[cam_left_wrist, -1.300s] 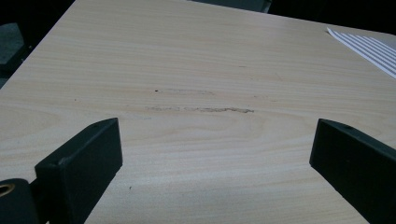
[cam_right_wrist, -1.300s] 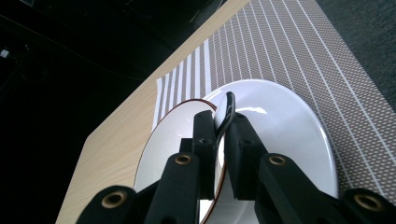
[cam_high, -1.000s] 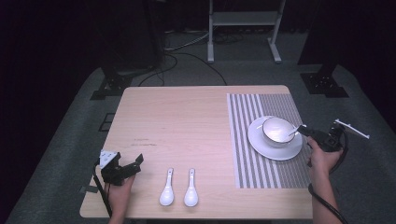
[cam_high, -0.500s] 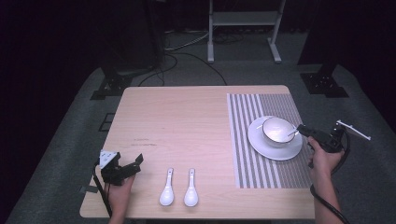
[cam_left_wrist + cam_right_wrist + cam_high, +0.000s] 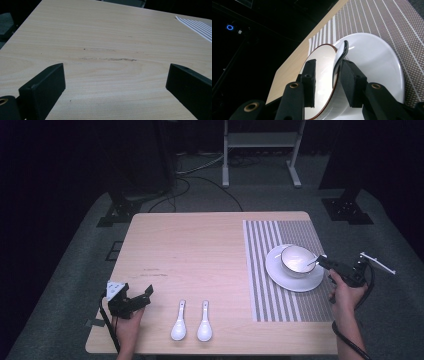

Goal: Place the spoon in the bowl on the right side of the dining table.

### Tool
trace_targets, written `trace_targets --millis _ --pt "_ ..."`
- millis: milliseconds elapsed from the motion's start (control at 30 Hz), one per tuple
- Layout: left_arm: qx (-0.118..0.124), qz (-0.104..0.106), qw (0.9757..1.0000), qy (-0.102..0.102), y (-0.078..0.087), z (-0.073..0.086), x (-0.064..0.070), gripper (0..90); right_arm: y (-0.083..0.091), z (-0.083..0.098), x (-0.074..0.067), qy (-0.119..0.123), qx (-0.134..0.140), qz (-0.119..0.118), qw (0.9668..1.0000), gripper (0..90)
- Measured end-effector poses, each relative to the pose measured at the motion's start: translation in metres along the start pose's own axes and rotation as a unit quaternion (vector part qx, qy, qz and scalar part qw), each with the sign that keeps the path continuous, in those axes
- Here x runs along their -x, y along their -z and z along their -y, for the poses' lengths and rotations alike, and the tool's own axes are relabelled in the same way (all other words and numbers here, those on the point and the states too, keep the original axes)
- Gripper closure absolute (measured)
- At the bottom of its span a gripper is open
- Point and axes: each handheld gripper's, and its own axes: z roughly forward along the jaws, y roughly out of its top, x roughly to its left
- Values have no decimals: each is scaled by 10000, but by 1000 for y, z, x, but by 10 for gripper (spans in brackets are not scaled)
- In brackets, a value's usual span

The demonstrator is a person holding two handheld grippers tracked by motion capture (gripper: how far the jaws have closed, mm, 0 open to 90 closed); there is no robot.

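— Where's your right gripper (image 5: 321, 262)?

— I have it at the bowl (image 5: 297, 260), which sits on the white plate (image 5: 280, 275) on the striped mat (image 5: 265, 285), at the right side of the table (image 5: 200, 250). A white spoon (image 5: 340, 56) leans in the bowl with its handle over the rim toward me.

— Are you pinching the spoon?

— No. My jaws have just been opening. In the right gripper view they stand part-way apart, one inside the bowl and one outside, with the rim and the spoon handle between them. The handle lies close against the outer jaw, but I can't tell if it touches; the two are not pressing on it.

— And the left gripper (image 5: 142, 296)?

— I hold it low over the near left corner of the table, jaws spread wide over bare wood. Two more white spoons (image 5: 179, 326) lie side by side just to its right, near the front edge.
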Motion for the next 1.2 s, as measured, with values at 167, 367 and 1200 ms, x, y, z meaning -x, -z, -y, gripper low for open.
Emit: trace_targets --millis 167,367,1200 --pt "-1 -12 10000 -12 0 0 0 12 5 3 1 39 2 -123 9999 640" --pt "-7 -15 10000 -11 0 0 0 12 11 8 4 56 -30 -205 9998 608" --pt "-10 28 10000 -12 0 0 0 12 20 32 0 132 -140 -551 9983 523"
